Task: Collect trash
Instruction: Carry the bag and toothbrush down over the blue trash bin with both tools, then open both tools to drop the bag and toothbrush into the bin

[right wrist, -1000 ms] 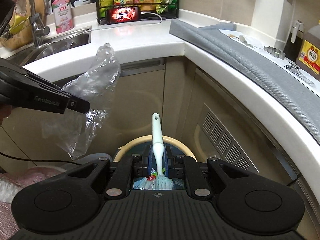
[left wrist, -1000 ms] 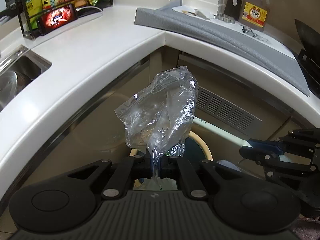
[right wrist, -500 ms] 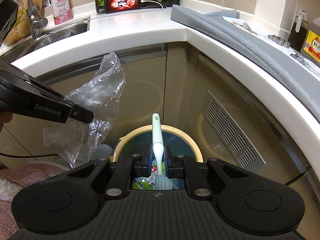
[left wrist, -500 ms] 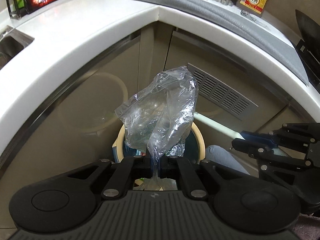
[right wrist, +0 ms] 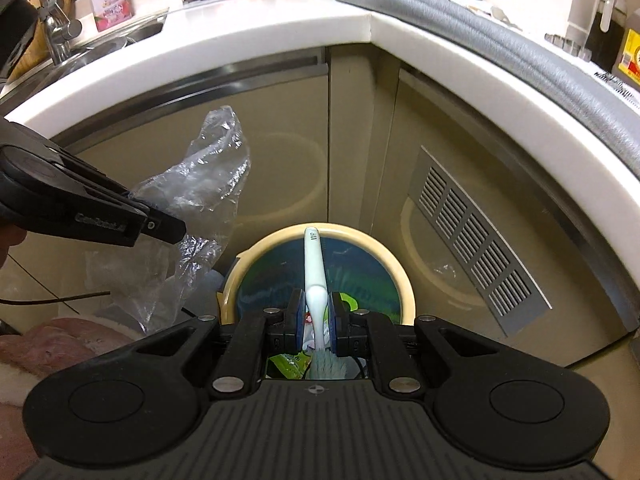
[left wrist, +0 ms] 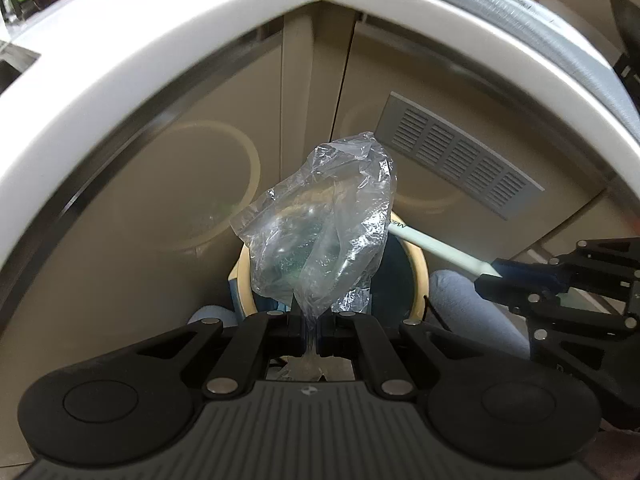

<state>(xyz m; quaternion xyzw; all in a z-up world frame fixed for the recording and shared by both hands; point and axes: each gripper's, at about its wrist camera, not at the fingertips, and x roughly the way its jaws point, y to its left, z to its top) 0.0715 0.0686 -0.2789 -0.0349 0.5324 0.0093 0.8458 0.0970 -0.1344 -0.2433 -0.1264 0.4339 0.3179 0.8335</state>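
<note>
A crumpled clear plastic bag (left wrist: 320, 228) is pinched by its lower end in the closed left gripper (left wrist: 311, 330), above a cream-rimmed bin (left wrist: 418, 276). At right, a white toothbrush handle (left wrist: 436, 246) is clamped in the right gripper (left wrist: 494, 280), under the white countertop (left wrist: 132, 60).

The open mouth of the bin (right wrist: 320, 248) lies below both grippers, its cream rim unblocked on the near side. Beyond it, cabinet doors (right wrist: 280, 120) close the far corner, with the white worktop (right wrist: 280, 28) edge overhanging above. The left gripper (right wrist: 164, 232) and its hanging plastic bag (right wrist: 200, 200) crowd the left approach; the vent grille (right wrist: 476, 240) side stays clear on the right.
</note>
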